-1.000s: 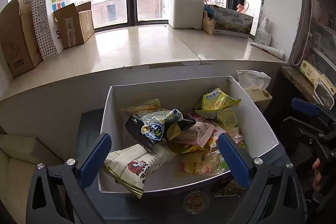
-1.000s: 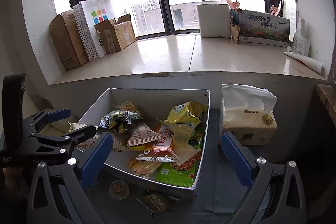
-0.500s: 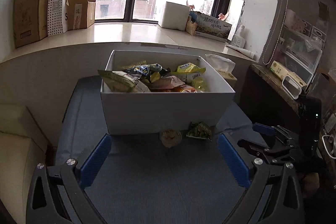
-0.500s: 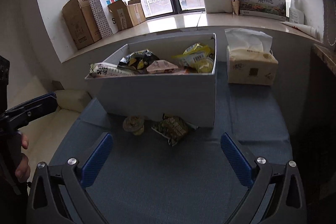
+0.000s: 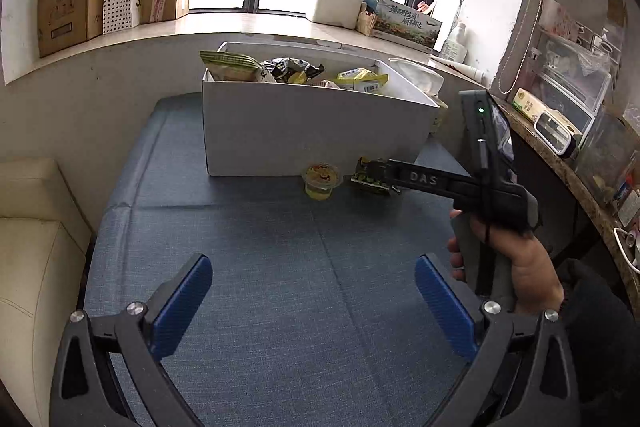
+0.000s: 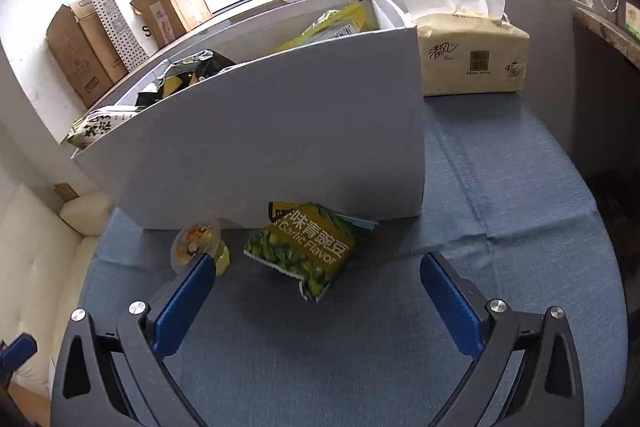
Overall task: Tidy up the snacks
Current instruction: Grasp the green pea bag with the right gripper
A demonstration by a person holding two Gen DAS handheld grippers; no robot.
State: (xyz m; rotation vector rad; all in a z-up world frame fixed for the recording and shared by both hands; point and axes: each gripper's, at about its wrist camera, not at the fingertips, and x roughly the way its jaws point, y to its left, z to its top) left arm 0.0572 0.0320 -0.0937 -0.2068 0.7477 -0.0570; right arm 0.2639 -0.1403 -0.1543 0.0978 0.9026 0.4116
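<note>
Right gripper (image 6: 312,291): its blue fingers are spread wide and hold nothing. It points down at the green pea bag, which lies just ahead, between the two fingers.
Left gripper (image 5: 312,291): also wide apart, nothing in it. It hangs back over the blue cloth (image 5: 280,267), well away from the snacks.
Green pea bag (image 6: 304,251): it lies on the cloth, right at the foot of the white box (image 6: 280,131). One corner tips up a little.
Jelly cup (image 6: 198,247): a small cup with a yellow bottom, just beside the bag and close to the right gripper's left finger.
White box: many snack bags are piled inside it. I think the two loose snacks belong in there too.
Tissue pack (image 6: 472,55): it sits beside the box, out of the way.
Step now: I think the right gripper is going for the pea bag.
How to do it well: go down straight so one finger is on each side of the bag. Pinch the middle, softly, since the bag is puffy and can slip.
Watch out: do not bump the jelly cup or push the box.
</note>
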